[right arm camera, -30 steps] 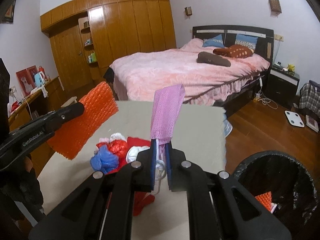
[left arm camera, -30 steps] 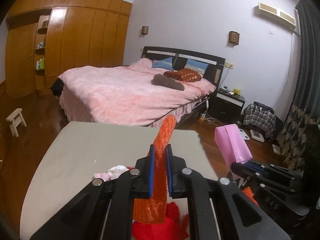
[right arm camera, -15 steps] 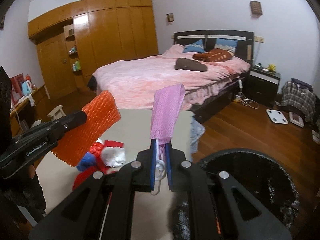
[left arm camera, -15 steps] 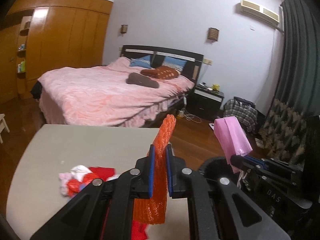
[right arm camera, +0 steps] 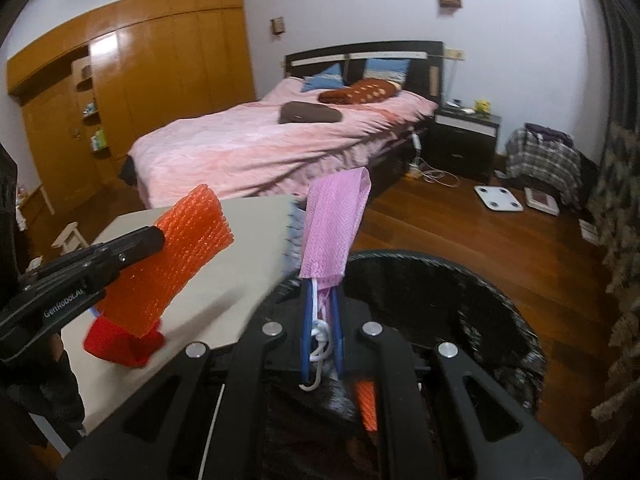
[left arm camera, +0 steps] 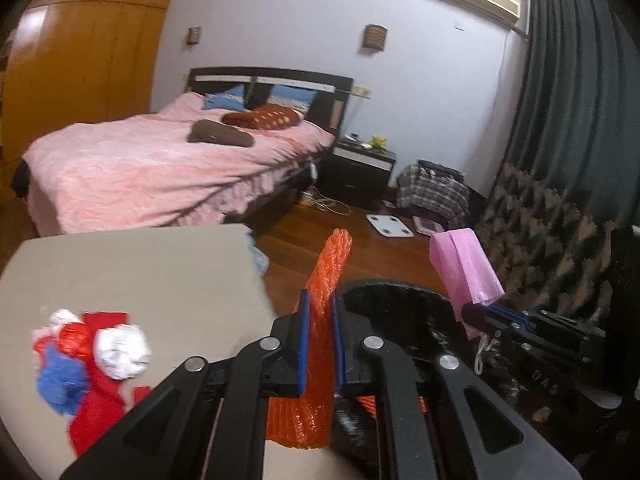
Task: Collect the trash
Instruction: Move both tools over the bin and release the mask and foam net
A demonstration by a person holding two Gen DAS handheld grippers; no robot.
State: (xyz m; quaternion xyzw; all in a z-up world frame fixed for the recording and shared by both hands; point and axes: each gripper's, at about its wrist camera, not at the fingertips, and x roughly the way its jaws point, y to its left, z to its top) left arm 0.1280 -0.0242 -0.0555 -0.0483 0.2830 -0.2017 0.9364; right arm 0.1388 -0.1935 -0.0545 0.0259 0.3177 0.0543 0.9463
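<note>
My left gripper (left arm camera: 319,340) is shut on an orange bubble-wrap sheet (left arm camera: 326,280), held upright at the table's right edge beside the black trash bin (left arm camera: 404,292). The sheet also shows in the right wrist view (right arm camera: 172,264). My right gripper (right arm camera: 322,320) is shut on a pink mesh bag (right arm camera: 334,224) with a white cord, held over the near rim of the bin (right arm camera: 460,272). The pink bag shows in the left wrist view (left arm camera: 464,268). Orange trash (right arm camera: 366,404) lies inside the bin. A pile of red, white and blue trash (left arm camera: 92,356) lies on the grey table (left arm camera: 140,272).
A pink bed (left arm camera: 160,164) stands behind the table, a black nightstand (left arm camera: 360,172) beside it. A white scale (left arm camera: 390,225) and a plaid bag (left arm camera: 434,192) lie on the wooden floor. Dark curtains (left arm camera: 568,120) hang at right.
Both grippers have swung right with their loads, from over the table to over the black bin. The trash pile has slid to the left of both views.
</note>
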